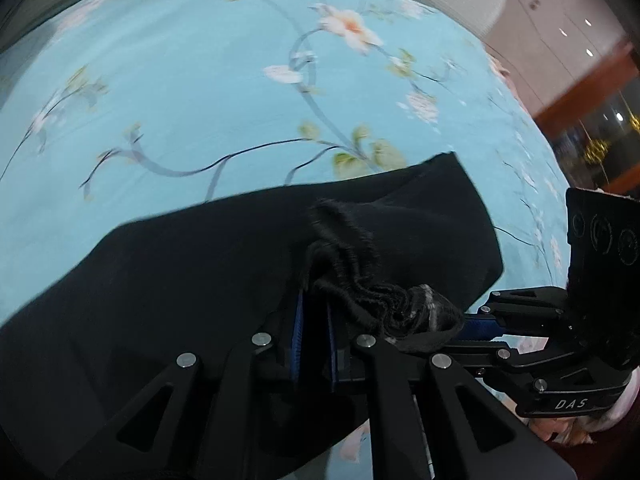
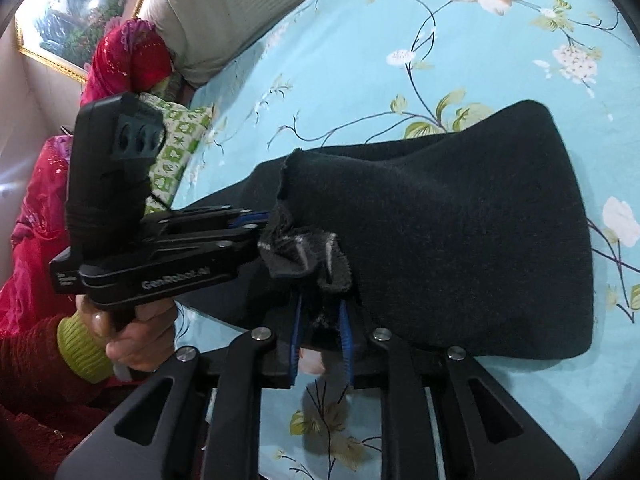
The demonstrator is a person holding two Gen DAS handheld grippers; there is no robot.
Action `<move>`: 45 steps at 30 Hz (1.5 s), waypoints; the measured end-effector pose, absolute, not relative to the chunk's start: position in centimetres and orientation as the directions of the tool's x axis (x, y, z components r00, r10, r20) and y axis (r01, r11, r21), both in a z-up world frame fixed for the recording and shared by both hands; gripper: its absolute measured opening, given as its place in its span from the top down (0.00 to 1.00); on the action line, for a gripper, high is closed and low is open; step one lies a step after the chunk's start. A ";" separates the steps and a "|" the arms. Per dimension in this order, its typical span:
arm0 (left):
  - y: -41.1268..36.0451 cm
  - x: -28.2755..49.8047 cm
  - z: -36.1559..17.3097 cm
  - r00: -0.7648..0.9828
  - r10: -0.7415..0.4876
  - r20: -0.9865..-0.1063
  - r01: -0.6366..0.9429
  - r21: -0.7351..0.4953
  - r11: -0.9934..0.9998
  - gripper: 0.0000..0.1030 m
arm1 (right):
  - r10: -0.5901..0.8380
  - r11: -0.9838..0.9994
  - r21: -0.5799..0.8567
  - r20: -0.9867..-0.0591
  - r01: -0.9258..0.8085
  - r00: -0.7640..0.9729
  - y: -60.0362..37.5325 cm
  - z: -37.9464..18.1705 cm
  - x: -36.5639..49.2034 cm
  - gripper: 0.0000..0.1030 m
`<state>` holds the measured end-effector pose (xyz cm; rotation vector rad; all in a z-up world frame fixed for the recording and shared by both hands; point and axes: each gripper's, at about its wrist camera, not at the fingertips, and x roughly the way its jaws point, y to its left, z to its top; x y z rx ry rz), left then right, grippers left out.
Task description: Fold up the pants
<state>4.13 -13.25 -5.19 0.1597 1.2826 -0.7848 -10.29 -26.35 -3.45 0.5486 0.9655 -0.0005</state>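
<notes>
Looks mid-to-late in the fold, judging by how the cloth lies.

Starting left: seeing the left gripper (image 2: 267,216) with fingers together, pinched on a ragged edge of the pants (image 2: 460,220), held by a hand (image 2: 132,332) in a red sleeve with a green cuff. Can't tell whether that edge is waistband or hem.

Ahead of both sets of fingers: seeing the black cloth lying as one compact, doubled slab on the blue floral bed sheet (image 1: 180,100), far edge rounded over like a crease. Reads as at least one fold already laid; can't count the layers.

Right next: seeing the right gripper (image 2: 321,312) with pads a little apart and a bunched tuft of the same edge between them. Can't tell whether those pads press on it or just flank it. Meeting almost tip to tip with the left fingers at that bunch.

Left to do, probably: setting the gathered edge down flat, letting go, smoothing the crumple at the fingertips, maybe one more fold.
</notes>
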 end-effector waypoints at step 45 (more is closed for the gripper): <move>18.8 -2.3 -5.1 0.274 -0.247 -0.929 -0.370 -0.339 0.865 0.34 | 0.383 0.874 0.269 -0.893 -0.404 0.235 -7.9 -3.6 13.1 0.44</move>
